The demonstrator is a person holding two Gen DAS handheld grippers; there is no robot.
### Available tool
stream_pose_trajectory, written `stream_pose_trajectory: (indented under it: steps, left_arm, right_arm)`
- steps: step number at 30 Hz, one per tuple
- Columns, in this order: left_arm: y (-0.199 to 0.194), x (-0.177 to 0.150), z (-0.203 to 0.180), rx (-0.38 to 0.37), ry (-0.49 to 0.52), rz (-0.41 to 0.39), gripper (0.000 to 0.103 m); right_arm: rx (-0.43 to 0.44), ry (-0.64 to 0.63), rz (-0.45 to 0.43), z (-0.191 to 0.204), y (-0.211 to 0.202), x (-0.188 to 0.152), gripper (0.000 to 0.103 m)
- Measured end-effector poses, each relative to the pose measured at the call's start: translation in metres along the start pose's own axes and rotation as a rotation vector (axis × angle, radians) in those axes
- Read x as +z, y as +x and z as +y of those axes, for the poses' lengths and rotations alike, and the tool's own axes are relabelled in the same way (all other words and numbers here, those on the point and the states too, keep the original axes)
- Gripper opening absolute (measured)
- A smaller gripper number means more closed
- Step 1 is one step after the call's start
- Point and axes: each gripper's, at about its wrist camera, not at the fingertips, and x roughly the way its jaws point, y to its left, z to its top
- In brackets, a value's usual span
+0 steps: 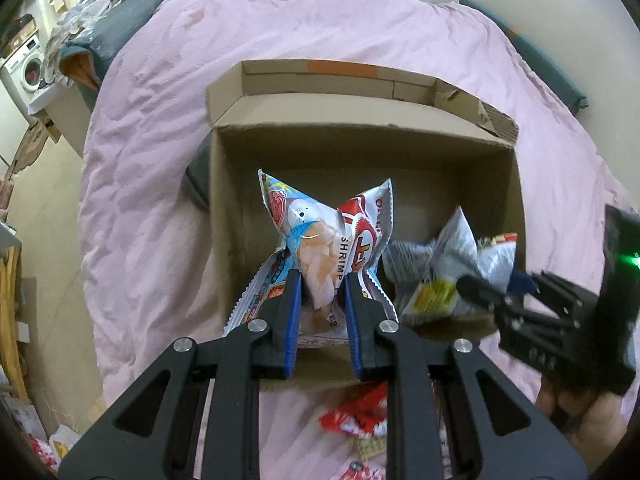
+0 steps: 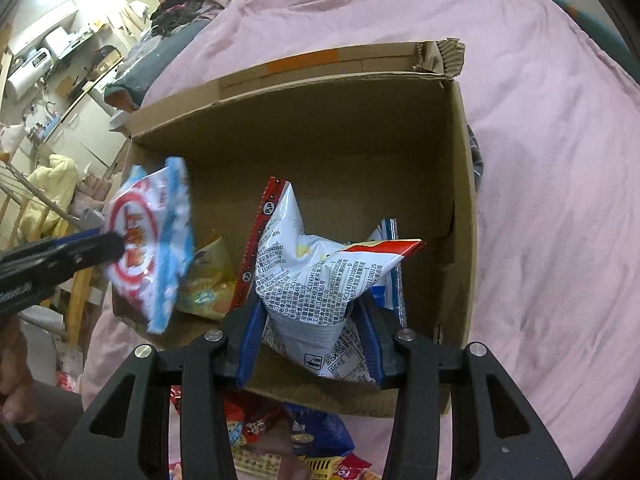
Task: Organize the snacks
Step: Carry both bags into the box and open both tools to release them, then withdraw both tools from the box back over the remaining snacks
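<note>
Both tongs hang right over the open brown cardboard box [image 2: 304,140] on the pink bed, left tongs [image 1: 322,292] pinching a crinkly blue-and-red shrimp-chip bag [image 1: 320,232], right tongs [image 2: 310,320] squeezing a white-and-red snack bag [image 2: 316,276], so it's just straight down.

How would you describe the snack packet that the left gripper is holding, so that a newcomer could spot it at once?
Find the open cardboard box on the pink bedspread. Over its near-left corner, the left gripper pinches the shrimp chip packet. Unlike the silver-backed packet beside it, this one shows a red logo, blue trim and pale shrimp chips.
</note>
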Motion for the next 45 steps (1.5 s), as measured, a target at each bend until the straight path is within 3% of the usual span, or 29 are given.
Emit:
stream_pose_trajectory:
  steps: [8, 16, 18, 19, 20, 21, 22, 24, 25, 30, 40, 45]
  left_arm:
    - [0.015, 0.028, -0.014, -0.016, 0.008, -0.047, 0.017]
    - [0.036, 0.031, -0.013, 0.018, 0.025, -0.034, 0.017]
    - [0.040, 0.031, -0.012, 0.020, 0.025, -0.039, 0.018]
    - [0.042, 0.031, -0.012, 0.017, 0.030, -0.035, 0.019]
    - [0.043, 0.031, -0.013, 0.017, 0.035, -0.031, 0.021]
    - [0.043, 0.031, -0.013, 0.022, 0.041, -0.027, 0.034]
    - [0.042, 0.031, -0.014, 0.028, 0.047, -0.030, 0.054]
    - [0.036, 0.030, -0.016, 0.030, 0.049, -0.052, 0.074]
    - [0.031, 0.029, -0.017, 0.027, 0.050, -0.074, 0.078]
    - [0.012, 0.028, -0.020, 0.041, 0.090, -0.120, 0.079]
    - [0.012, 0.023, 0.008, -0.018, -0.038, -0.072, 0.079]
    - [-0.003, 0.014, 0.009, -0.031, -0.050, -0.081, 0.079]
  right_arm:
    - [-0.015, 0.012, -0.071, -0.009, -0.001, 0.029, 0.045]
    - [-0.020, -0.053, -0.068, -0.001, 0.015, 0.042, 0.049]
    - [-0.023, -0.056, -0.066, -0.001, 0.018, 0.042, 0.052]
    - [-0.022, -0.051, -0.068, -0.002, 0.017, 0.042, 0.061]
    - [-0.022, -0.043, -0.076, -0.003, 0.015, 0.042, 0.067]
    - [-0.016, -0.037, -0.091, -0.004, 0.011, 0.043, 0.074]
    - [-0.011, -0.033, -0.108, -0.005, 0.007, 0.043, 0.078]
    - [-0.022, -0.035, -0.138, -0.005, -0.001, 0.043, 0.079]
    - [-0.029, -0.040, -0.149, -0.005, -0.004, 0.043, 0.079]
    - [-0.035, -0.037, -0.172, -0.010, -0.017, 0.043, 0.079]
    - [-0.007, 0.041, -0.165, -0.028, -0.032, 0.040, 0.079]
    - [0.048, 0.097, -0.165, -0.033, -0.045, 0.032, 0.079]
